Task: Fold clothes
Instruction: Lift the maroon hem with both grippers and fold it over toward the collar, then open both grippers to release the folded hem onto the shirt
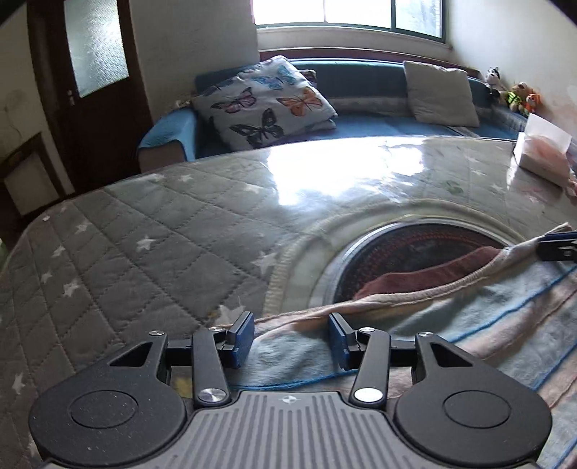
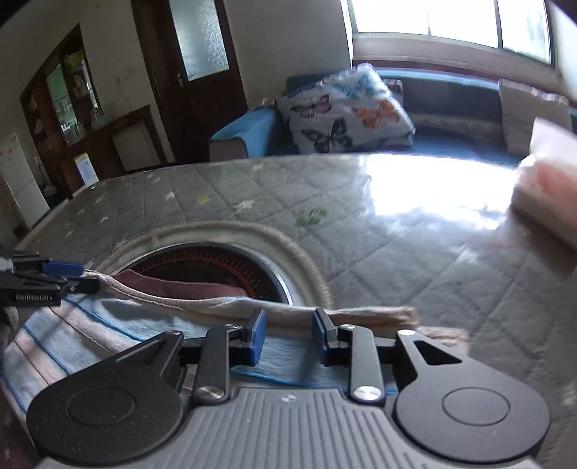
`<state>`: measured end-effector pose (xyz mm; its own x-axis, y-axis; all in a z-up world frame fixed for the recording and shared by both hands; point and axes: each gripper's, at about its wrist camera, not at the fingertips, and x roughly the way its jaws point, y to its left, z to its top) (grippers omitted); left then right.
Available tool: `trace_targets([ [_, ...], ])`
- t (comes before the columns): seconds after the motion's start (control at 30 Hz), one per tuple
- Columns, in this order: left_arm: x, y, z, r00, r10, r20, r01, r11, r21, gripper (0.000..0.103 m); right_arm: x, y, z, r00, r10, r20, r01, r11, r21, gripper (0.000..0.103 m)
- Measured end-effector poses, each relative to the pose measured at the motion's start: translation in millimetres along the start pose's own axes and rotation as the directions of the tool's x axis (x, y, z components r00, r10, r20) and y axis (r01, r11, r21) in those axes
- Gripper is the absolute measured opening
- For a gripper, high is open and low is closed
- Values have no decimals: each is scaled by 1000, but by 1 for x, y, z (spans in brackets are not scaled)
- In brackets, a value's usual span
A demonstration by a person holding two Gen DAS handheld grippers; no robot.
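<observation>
Striped towel (image 1: 450, 332), pale blue and pink with thin blue lines, lies on the table (image 1: 144, 231) under a glossy clear cover over a grey quilted star-print cloth; its pinkish hemmed edge runs across in front of both grippers, partly over a round dark red-patterned inset (image 1: 414, 249) ringed by cream trim; a darker red-brown cloth (image 1: 425, 274) shows beyond the hem. Left gripper (image 1: 291, 339): blue pads apart, towel below and between them, pads not pressing it. Right gripper (image 2: 290, 335): pads apart, narrower gap, towel hem just ahead and fabric beneath, no pinch visible. Behind the table: blue sofa (image 1: 173, 130), butterfly-print cushion (image 1: 267, 101), plain beige cushion (image 1: 440, 93), soft toys (image 1: 515, 95) at the wall, window (image 1: 346, 14), dark wooden door (image 1: 93, 72); white tissue box (image 1: 541, 151) on the table's far right.
</observation>
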<state>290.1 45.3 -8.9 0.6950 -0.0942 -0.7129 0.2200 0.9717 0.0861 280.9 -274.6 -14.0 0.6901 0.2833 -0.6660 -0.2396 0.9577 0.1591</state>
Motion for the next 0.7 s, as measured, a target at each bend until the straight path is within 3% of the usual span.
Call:
trace_targets([
  [0.2,2,0,-1,1000,12,-2,-12,1000,0,50,-5,-19,-1,996,-89,-15,89,996,4,28],
  [0.37,-4,3,-1,1000,25,9,-25,1000,-8,53,-9,-33,2,996,-94,7,93,993,67,25],
  [0.47,-8,5,-3,999,46,15,-46,999,-3,63,-12,-21,1,995,-102,10,102,995,8,36],
  [0.57,-10,7,-5,998,69,8,-69,998,7,68,-12,-4,-2,995,-98,-15,97,994,-51,36],
  [0.7,-19,5,-11,996,90,20,-91,995,32,77,-11,28,-5,998,-54,-29,50,989,-137,52],
])
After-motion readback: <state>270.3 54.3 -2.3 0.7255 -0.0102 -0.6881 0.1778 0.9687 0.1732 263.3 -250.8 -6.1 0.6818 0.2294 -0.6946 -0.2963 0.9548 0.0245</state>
